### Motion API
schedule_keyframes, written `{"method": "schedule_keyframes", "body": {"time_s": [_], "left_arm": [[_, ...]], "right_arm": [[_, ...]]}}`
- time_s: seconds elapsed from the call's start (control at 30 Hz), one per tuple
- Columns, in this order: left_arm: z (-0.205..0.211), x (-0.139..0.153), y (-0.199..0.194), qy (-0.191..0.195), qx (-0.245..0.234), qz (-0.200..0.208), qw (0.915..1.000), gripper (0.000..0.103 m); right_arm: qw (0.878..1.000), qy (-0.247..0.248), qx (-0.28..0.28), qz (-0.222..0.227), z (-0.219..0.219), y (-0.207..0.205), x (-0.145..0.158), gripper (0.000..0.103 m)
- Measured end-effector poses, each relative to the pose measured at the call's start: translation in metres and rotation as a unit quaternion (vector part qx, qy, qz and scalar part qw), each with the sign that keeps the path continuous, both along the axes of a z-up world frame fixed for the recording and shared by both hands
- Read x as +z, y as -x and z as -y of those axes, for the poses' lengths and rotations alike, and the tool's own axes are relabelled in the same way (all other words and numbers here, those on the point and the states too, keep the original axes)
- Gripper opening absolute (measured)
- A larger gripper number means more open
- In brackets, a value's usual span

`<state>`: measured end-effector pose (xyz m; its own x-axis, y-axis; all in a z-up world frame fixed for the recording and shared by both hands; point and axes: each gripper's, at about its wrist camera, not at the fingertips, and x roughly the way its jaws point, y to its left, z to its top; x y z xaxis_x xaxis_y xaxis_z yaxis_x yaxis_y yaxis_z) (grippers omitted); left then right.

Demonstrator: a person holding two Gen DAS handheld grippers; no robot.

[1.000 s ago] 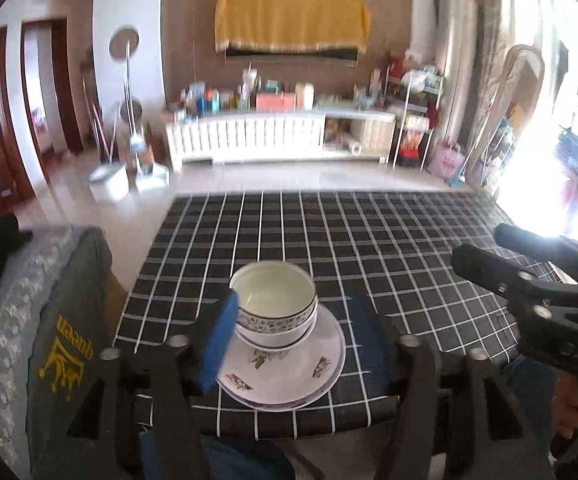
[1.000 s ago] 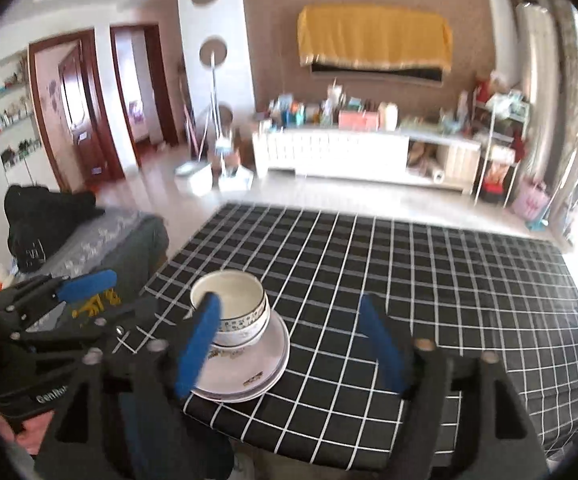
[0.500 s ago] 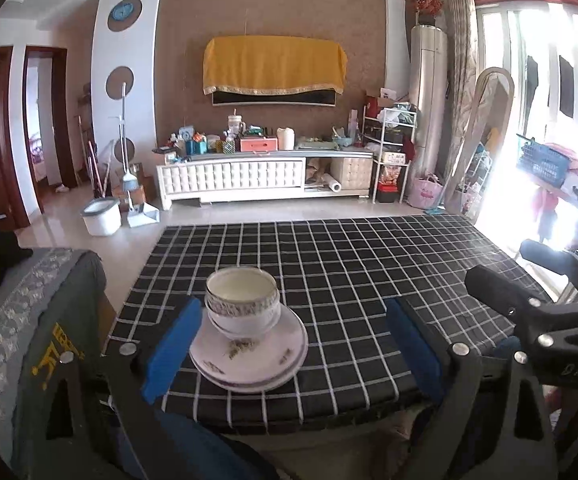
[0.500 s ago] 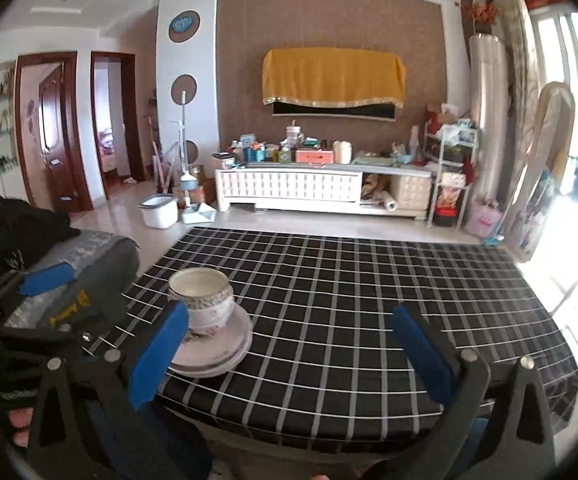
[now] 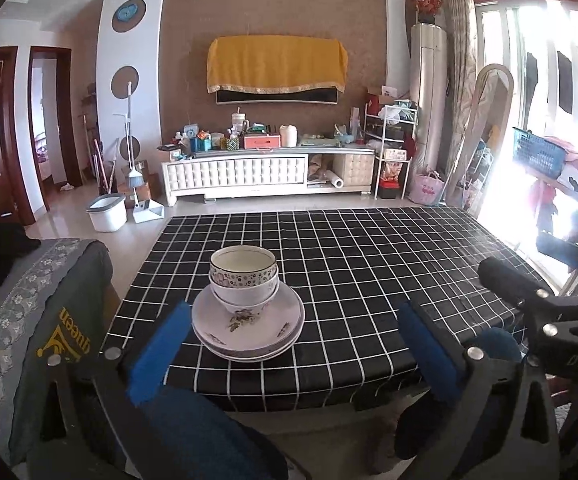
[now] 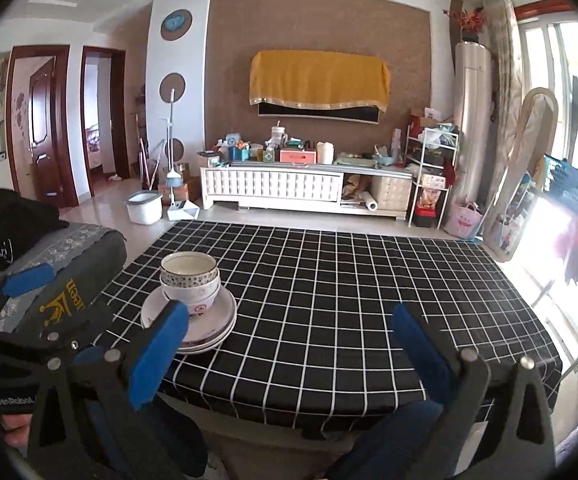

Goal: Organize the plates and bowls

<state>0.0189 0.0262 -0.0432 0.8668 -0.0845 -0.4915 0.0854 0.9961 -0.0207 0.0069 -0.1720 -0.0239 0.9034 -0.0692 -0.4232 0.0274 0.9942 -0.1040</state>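
Bowls (image 5: 244,276), two of them nested one inside the other, sit on a small stack of white floral plates (image 5: 248,326) near the front left corner of a table (image 5: 369,264) covered in a black cloth with a white grid. Everything is gathered into one tidy pile, smaller pieces on top of wider ones, which suggests the sorting is essentially finished and the stack has been left to stand on its own. Both handheld grippers are pulled back from the table edge. The left gripper (image 5: 295,344) has just been spreading its blue-padded jaws, which stand wide apart and empty, with the stack seen between them but untouched beyond the tips. The right gripper (image 6: 291,340) is likewise fully spread and holds nothing, its jaws having opened wide a moment earlier; from its view the pile lies off to the left, just behind its left pad. A grey cushioned seat (image 5: 41,320) with a yellow logo stands beside the table's left edge. Behind the table are a white low cabinet (image 5: 265,174) crowded with items and a yellow cloth (image 5: 277,64) draped on the wall.
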Motion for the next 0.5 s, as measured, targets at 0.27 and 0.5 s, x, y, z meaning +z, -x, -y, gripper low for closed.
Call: {"method": "schedule_keyframes", "body": {"time_s": [0.27,0.5], "left_arm": [[0.000,0.008,0.010,0.004,0.005,0.013,0.9999,0.102],[0.002,0.010,0.015,0.001,0.006,0.018,0.9998,0.102]], "right_arm": [[1.000,0.001,0.003,0.001,-0.002,0.006,0.001,0.103],[1.000,0.000,0.003,-0.002,-0.003,0.009,0.000,0.103]]}}
